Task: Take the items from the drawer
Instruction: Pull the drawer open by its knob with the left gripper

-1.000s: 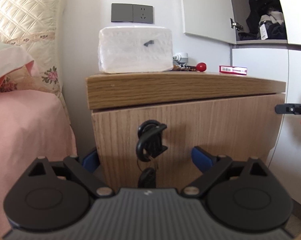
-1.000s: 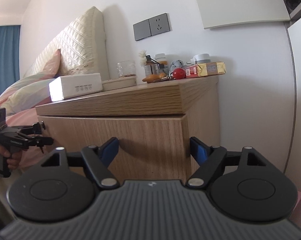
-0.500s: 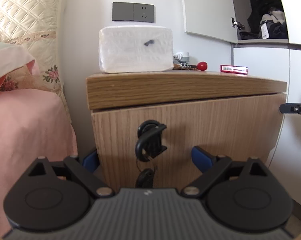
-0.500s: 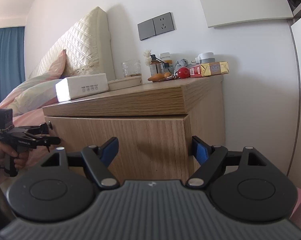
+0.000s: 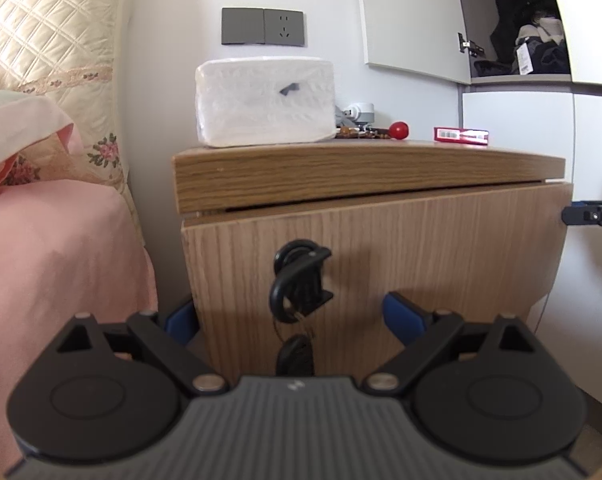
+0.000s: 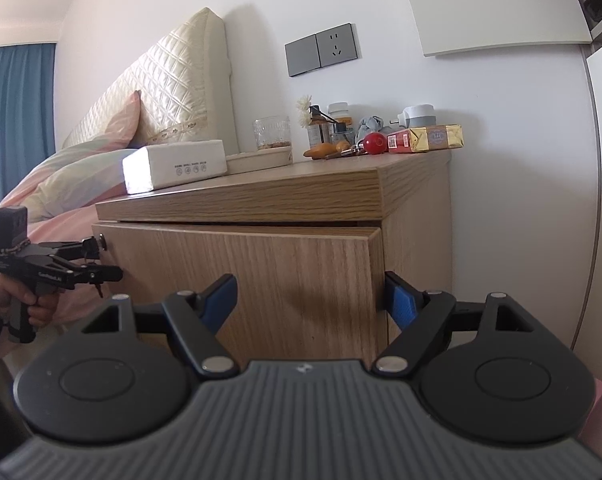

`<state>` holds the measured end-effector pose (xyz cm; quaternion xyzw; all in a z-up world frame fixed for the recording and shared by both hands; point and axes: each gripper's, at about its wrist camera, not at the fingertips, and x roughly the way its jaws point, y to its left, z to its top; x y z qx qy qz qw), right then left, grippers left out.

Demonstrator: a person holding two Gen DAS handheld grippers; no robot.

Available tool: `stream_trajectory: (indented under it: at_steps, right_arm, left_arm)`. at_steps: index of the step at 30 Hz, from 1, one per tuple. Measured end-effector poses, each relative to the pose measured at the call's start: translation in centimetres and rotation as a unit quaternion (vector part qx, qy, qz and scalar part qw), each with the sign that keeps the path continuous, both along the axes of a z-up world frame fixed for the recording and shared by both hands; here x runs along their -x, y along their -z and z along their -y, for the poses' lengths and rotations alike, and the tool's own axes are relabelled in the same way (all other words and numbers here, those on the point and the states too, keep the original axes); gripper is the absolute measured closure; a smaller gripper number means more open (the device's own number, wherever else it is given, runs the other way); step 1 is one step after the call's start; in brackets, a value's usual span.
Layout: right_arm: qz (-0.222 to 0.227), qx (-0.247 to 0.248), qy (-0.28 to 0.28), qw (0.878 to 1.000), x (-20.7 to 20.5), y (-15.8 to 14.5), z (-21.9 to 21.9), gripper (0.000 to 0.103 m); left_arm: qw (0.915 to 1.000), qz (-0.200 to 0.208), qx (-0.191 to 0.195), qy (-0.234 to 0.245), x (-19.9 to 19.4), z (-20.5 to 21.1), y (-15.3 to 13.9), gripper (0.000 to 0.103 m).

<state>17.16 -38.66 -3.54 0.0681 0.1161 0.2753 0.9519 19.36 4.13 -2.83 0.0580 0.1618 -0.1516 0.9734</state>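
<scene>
While both hand-held grippers [image 5: 292, 312] [image 6: 309, 294] gape empty, the drawer [image 5: 381, 248] hides its contents.

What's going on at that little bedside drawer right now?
Both grippers, left gripper and right gripper, open. Drawer front cracked open, nothing out. Keys dangle from lock.

A white wall [image 6: 481, 92] carries a grey socket plate [image 5: 263, 26]. A bed [image 5: 53, 248] with quilted cream headboard [image 6: 169, 92] adjoins; blue curtains [image 6: 13, 120] hang beyond.
</scene>
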Motion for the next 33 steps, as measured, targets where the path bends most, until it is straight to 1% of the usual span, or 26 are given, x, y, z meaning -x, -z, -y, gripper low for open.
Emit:
stream_trajectory:
  at_steps: [7, 17, 33]
  right_arm:
    - [-0.001, 0.011, -0.002, 1.0, 1.6, -0.2, -0.1, 0.022]
    - [-0.003, 0.008, -0.006, 1.0, 4.5, -0.4, 0.1, 0.022]
    - [-0.001, 0.008, -0.016, 1.0, 8.5, -0.7, 0.3, 0.022]
  left_arm:
    - [1.0, 0.0, -0.001, -0.003, 1.5, 0.1, -0.1, 0.007]
    - [1.0, 0.001, -0.005, -0.004, 4.3, 0.4, -0.2, 0.005]
    - [0.9999, -0.001, -0.017, -0.003, 8.9, 0.6, -0.3, 0.005]
